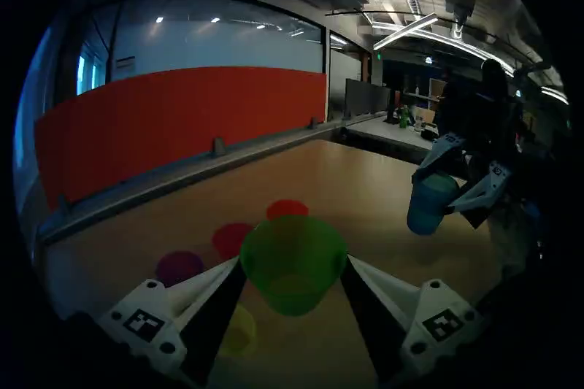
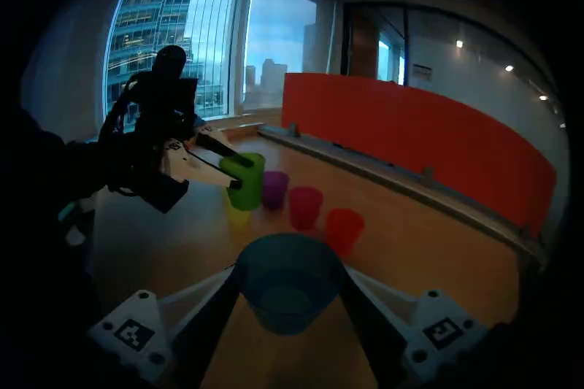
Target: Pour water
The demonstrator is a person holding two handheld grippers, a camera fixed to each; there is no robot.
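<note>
- Two hand-held grippers, each closed on one cup: the left hand-held gripper [image 1: 292, 279] pinches the green cup [image 1: 293, 250] across its wall, and the right hand-held gripper [image 2: 288, 288] pinches the blue cup [image 2: 288, 272] likewise.
- Both cups sit upright, raised off the tabletop [image 1: 350, 177]; any water inside cannot be made out.
- Handling, as judged: light, smooth, thin-walled plastic that deforms easily; hold gently on opposite sides below the rim.
- Red cup [image 2: 343, 228], pink cup [image 2: 305, 206], purple cup [image 2: 275, 188] and yellow cup [image 2: 237, 217] stand in a row parallel to the tabletop's partition-side edge.

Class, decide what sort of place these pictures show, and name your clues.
Probably an open-plan office: a long wooden desk with an orange partition screen, tall glass windows facing city towers, and strip ceiling lights.
</note>
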